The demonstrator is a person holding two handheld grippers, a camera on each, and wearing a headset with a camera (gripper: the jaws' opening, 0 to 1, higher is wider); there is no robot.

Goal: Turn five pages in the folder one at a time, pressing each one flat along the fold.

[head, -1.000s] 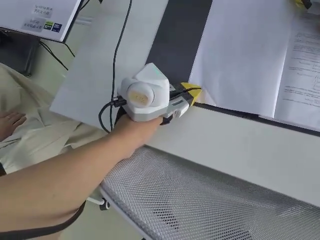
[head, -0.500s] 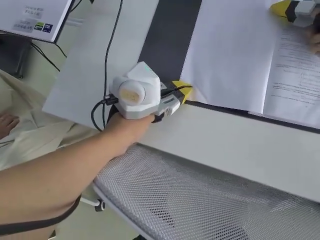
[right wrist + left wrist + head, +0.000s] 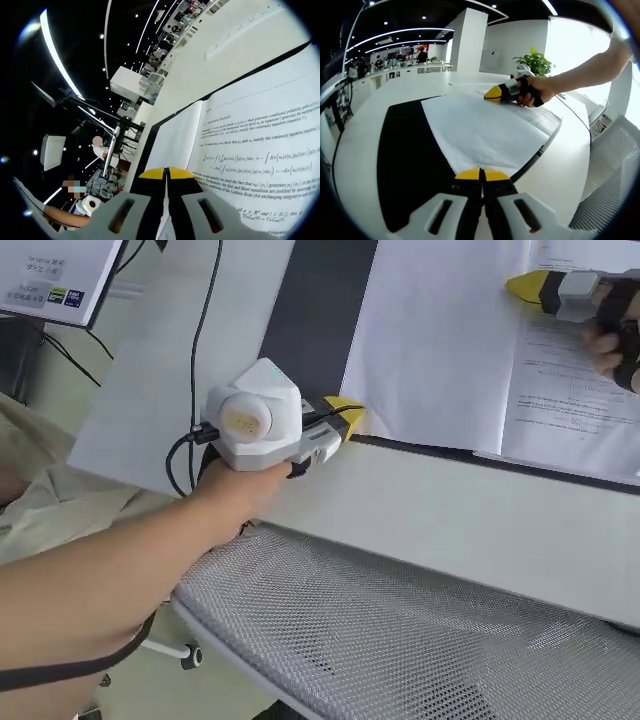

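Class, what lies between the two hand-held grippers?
The blank white page fills the stretch from the left hand-held gripper to the right hand-held gripper, clearest in the left gripper view.

A long white workbench (image 3: 470,520) has a grey mesh chair (image 3: 400,640) against its near edge. A monitor (image 3: 50,275) stands off to the upper left of the head view. The left gripper view shows an open office with a black ceiling (image 3: 420,15) that has curved light strips (image 3: 395,32) and small spotlights. There is also a white pillar (image 3: 467,42), white walls (image 3: 515,40), a leafy potted plant (image 3: 536,60) and rows of white desks (image 3: 410,70) further back.
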